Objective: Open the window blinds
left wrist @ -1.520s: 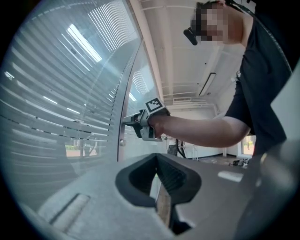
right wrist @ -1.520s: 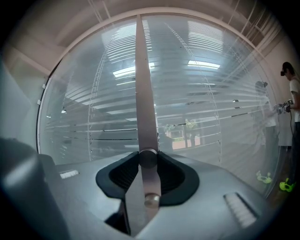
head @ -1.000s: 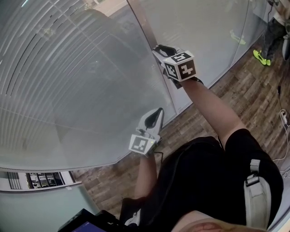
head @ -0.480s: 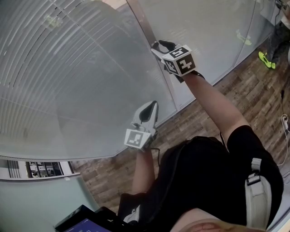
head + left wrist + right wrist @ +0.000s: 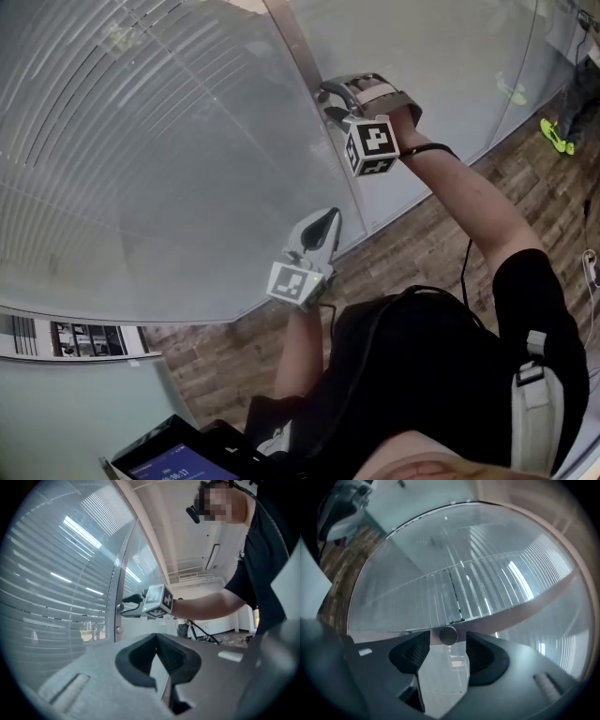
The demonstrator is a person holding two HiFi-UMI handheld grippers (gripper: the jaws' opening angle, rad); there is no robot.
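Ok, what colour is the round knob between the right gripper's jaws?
Plain silver-grey metal, no pattern; the right gripper view shows the knob best.

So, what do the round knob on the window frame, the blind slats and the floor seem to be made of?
Round knob: probably metal, matt grey, with a soft sheen on its flat face.
Blind slats: thin pale strips, aluminium or plastic, cannot tell; light glints along them.
Floor: brown grained planks, wood or laminate.
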